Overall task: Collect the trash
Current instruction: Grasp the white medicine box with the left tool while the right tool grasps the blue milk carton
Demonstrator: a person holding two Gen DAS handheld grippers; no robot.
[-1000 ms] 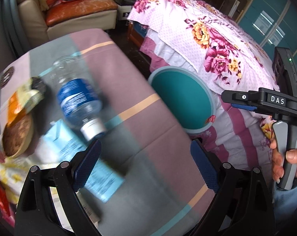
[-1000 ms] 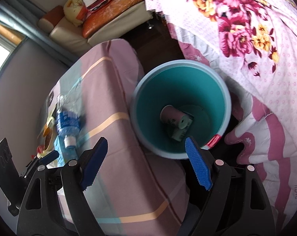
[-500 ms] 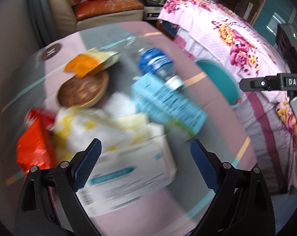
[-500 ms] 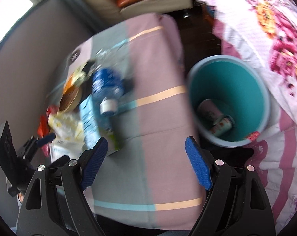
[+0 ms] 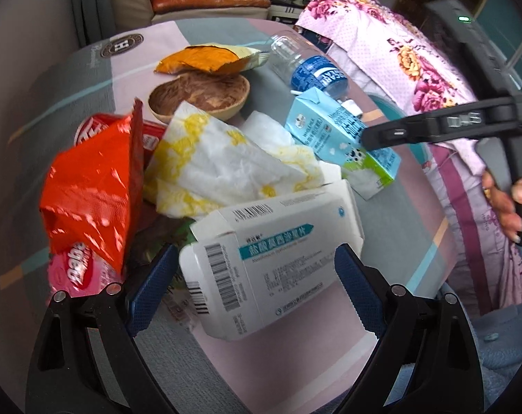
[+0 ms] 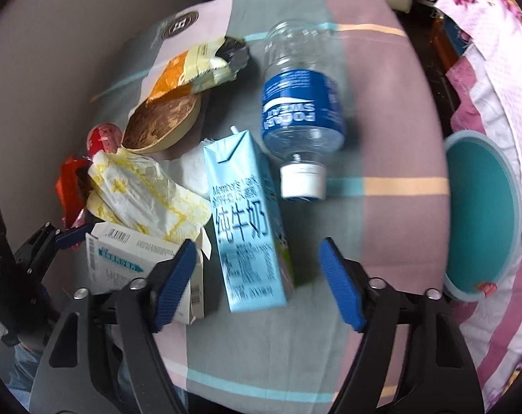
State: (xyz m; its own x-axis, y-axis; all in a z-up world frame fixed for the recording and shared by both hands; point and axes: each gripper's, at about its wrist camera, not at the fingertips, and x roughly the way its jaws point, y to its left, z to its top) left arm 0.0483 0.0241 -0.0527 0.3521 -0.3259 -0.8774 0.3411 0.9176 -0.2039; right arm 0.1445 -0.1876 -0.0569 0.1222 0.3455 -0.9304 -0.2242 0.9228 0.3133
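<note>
Milk carton [image 6: 249, 220] between closing right hand-held gripper [image 6: 257, 283] pads, untouched

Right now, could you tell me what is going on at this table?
A person is clearing trash with a hand-held gripper in each hand. The right hand-held gripper is closing around the blue milk carton, not yet pressing it. The left hand-held gripper hangs open over the white medicine box. The teal bin waits beside the table.

Left gripper [image 5: 254, 281] angled downward, jaws wide; right gripper [image 6: 257, 281] angled downward, jaws closing, pads free.
</note>
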